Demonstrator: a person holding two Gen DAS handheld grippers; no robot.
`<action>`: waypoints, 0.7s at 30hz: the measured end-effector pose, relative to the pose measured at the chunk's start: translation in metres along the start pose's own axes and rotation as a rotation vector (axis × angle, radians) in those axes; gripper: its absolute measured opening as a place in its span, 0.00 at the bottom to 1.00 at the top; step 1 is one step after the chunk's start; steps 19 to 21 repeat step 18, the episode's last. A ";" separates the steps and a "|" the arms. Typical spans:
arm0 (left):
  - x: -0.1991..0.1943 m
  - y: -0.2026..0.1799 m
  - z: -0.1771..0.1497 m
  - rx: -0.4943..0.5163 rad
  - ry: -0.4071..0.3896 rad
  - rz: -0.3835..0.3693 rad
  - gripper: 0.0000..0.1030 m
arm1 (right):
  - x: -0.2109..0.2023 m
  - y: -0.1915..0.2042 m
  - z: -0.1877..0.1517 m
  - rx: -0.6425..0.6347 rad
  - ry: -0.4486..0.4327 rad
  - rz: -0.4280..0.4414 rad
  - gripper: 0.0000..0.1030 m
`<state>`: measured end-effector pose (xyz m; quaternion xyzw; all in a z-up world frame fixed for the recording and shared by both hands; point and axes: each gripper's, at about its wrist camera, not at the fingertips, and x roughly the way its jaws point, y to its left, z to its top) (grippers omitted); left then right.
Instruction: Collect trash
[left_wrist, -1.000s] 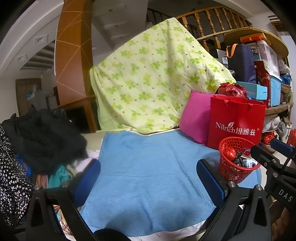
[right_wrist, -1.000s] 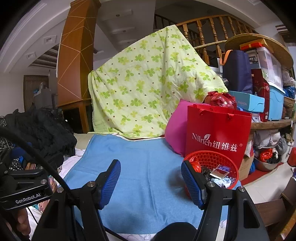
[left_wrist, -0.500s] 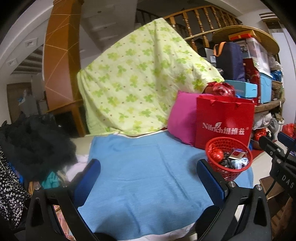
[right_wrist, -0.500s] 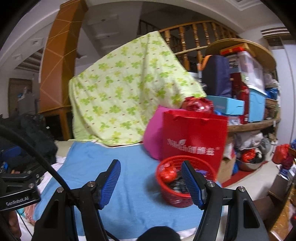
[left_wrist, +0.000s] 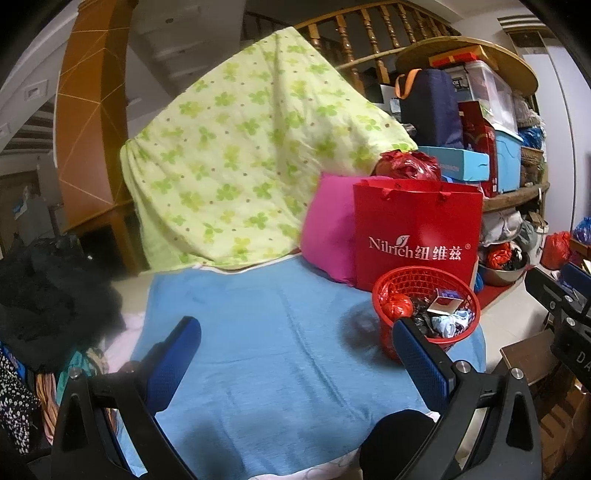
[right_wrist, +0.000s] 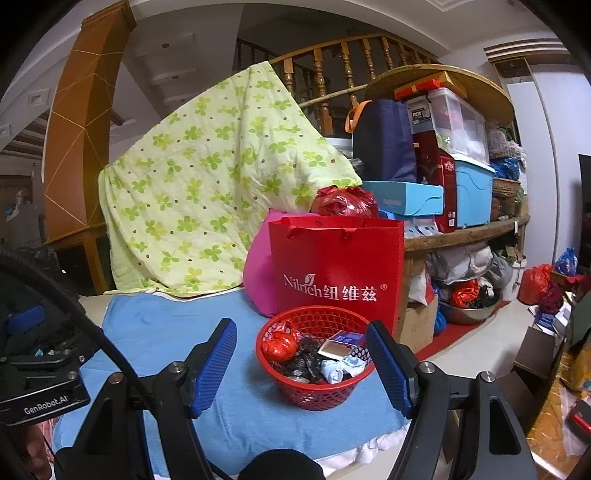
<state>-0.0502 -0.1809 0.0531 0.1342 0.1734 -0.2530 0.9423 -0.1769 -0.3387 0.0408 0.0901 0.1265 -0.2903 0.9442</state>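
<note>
A red mesh basket is seen low and centre in the right wrist view, standing on the blue cloth just in front of a red paper gift bag. It is already loaded: a crumpled red wrapper, black plastic scraps, a small flat carton and a pale blue wad are gathered inside it. In the left wrist view the same basket is shown at the lower right, partly hidden behind one blue pad.

No loose litter is visible on the open stretch of cloth in either picture, so the collecting is judged to be largely or wholly done; whether more lies outside the frames cannot be told.

The right gripper is framed around the basket with its jaws opening and nothing pressed between the pads. The left gripper is held with its fingers wide apart and empty above bare cloth.
</note>
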 end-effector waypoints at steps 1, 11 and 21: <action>0.001 -0.001 0.000 0.002 0.000 -0.002 1.00 | 0.001 -0.002 0.000 0.003 0.003 -0.003 0.74; 0.023 -0.016 0.005 0.023 0.010 -0.045 1.00 | 0.022 -0.013 -0.004 0.020 0.036 -0.023 0.74; 0.050 -0.029 0.014 0.037 0.002 -0.109 1.00 | 0.048 -0.026 -0.003 0.045 0.059 -0.082 0.74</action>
